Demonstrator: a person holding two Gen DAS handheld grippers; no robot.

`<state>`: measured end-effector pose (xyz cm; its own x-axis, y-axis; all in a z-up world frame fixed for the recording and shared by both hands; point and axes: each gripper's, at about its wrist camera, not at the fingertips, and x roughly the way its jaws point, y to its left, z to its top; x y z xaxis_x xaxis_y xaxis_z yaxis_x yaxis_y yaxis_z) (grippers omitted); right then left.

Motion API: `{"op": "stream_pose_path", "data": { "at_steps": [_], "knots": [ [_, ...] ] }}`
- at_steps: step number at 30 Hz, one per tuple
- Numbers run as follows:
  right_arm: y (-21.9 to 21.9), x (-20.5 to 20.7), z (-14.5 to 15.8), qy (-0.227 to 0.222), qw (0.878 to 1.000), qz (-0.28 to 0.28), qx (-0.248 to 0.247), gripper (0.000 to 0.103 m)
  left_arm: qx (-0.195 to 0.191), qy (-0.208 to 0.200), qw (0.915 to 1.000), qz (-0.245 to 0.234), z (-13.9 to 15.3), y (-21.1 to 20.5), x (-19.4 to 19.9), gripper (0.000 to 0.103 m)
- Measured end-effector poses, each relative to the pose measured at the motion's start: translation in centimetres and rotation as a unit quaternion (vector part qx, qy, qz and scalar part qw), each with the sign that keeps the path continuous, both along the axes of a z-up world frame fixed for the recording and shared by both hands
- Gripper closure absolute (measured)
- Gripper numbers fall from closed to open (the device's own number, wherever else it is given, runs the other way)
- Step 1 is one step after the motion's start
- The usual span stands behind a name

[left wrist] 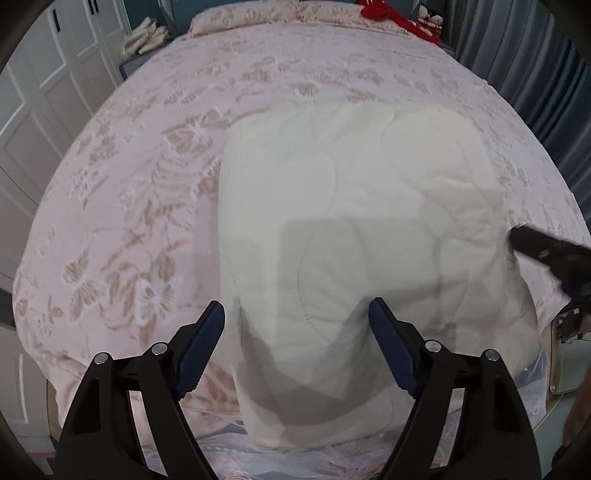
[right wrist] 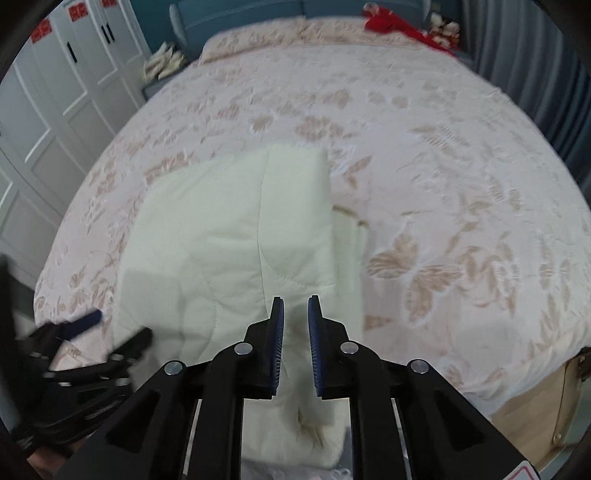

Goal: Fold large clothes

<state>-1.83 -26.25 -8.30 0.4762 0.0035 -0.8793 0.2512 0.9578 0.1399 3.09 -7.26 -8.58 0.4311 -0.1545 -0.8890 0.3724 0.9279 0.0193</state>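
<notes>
A cream quilted cover [left wrist: 351, 192] lies folded into a thick rectangle on the bed, near its front edge. My left gripper [left wrist: 295, 304] hangs open above the cover's near left part, its blue pads wide apart with nothing between them. In the right wrist view the cover [right wrist: 221, 229] shows stacked layers along its right side. My right gripper [right wrist: 295, 298] hovers over the near right part; only a narrow gap separates its pads, and no cloth is in it. The right gripper [left wrist: 546, 254] shows at the cover's right edge, the left gripper [right wrist: 116, 328] blurred at its left edge.
The bed [left wrist: 147, 184] has a pink floral spread, with wide bare spread [right wrist: 461, 184] right of the cover. A red cloth [left wrist: 384, 11] and soft toys lie at the headboard. White wardrobe doors [left wrist: 37, 92] stand left, grey curtains [left wrist: 535, 74] right. The wooden bed frame [right wrist: 535, 406] shows at the corner.
</notes>
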Motion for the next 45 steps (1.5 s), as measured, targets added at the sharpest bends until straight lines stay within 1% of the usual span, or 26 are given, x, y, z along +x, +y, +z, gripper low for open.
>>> {"op": "stream_pose_path", "data": {
  "at_steps": [3, 4, 6, 7, 10, 13, 16, 18, 19, 22, 25, 29, 35, 39, 42, 45],
  "knots": [
    [0.1, 1.2, -1.9, 0.026, 1.0, 0.005, -0.006, 0.091, -0.011, 0.007, 0.9998, 0.013, 0.1, 0.3, 1.1, 0.025],
    [-0.2, 1.5, -3.0, 0.039, 0.999, 0.003, -0.01, 0.091, -0.02, 0.015, 0.9995, 0.02, 0.1, 0.5, 1.5, 0.025],
    [-0.3, 1.9, -4.0, 0.052, 0.999, -0.002, -0.013, 0.092, -0.042, 0.026, 0.9984, 0.028, 0.3, 0.9, 1.8, 0.025],
    [-0.6, 1.8, -4.7, 0.059, 0.998, -0.006, -0.014, 0.092, -0.044, 0.023, 0.9983, 0.031, 0.5, 1.1, 1.9, 0.025],
    [-1.7, 1.6, -6.4, 0.072, 0.997, -0.02, -0.001, 0.093, -0.038, 0.014, 0.9985, 0.037, 0.6, 1.1, 2.2, 0.025],
    [-2.1, 1.7, -7.4, 0.078, 0.997, -0.027, 0.013, 0.093, -0.027, 0.028, 0.9986, 0.037, -0.6, 0.6, 2.8, 0.025],
    [-1.2, 2.0, -7.6, 0.083, 0.996, -0.019, -0.004, 0.093, -0.015, 0.032, 0.9988, 0.034, -1.8, 0.0, 3.2, 0.024],
    [-0.6, 2.3, -7.9, 0.087, 0.996, -0.009, -0.02, 0.089, -0.011, 0.035, 0.9988, 0.032, -2.4, -0.5, 3.4, 0.022],
    [-0.3, 2.4, -8.1, 0.088, 0.996, -0.004, -0.025, 0.088, -0.009, 0.035, 0.9988, 0.032, -2.7, -0.6, 3.5, 0.022],
    [0.5, 3.0, -8.4, 0.093, 0.994, 0.008, -0.05, 0.089, 0.0, 0.031, 0.999, 0.031, -3.4, -1.1, 3.7, 0.018],
    [0.7, 3.3, -8.8, 0.096, 0.994, 0.013, -0.057, 0.089, 0.005, 0.032, 0.999, 0.031, -4.2, -1.3, 4.1, 0.014],
    [0.4, 3.5, -9.2, 0.097, 0.994, 0.014, -0.046, 0.09, 0.008, 0.031, 0.999, 0.03, -5.0, -1.5, 4.6, 0.01],
    [0.0, 3.8, -9.6, 0.095, 0.995, 0.009, -0.032, 0.09, 0.01, 0.029, 0.999, 0.032, -5.8, -1.7, 4.9, 0.007],
    [-0.6, 3.7, -9.6, 0.084, 0.996, 0.002, -0.014, 0.09, -0.001, 0.042, 0.9984, 0.039, -6.3, -1.3, 5.4, 0.005],
    [-2.0, 3.2, -8.8, 0.075, 0.996, -0.021, 0.03, 0.09, -0.021, 0.061, 0.9969, 0.046, -6.1, -0.5, 5.8, 0.005],
    [-3.5, 2.1, -6.8, 0.05, 0.994, -0.053, 0.079, 0.087, -0.044, 0.069, 0.9949, 0.058, -4.9, 0.6, 5.7, 0.005]
  ]
}}
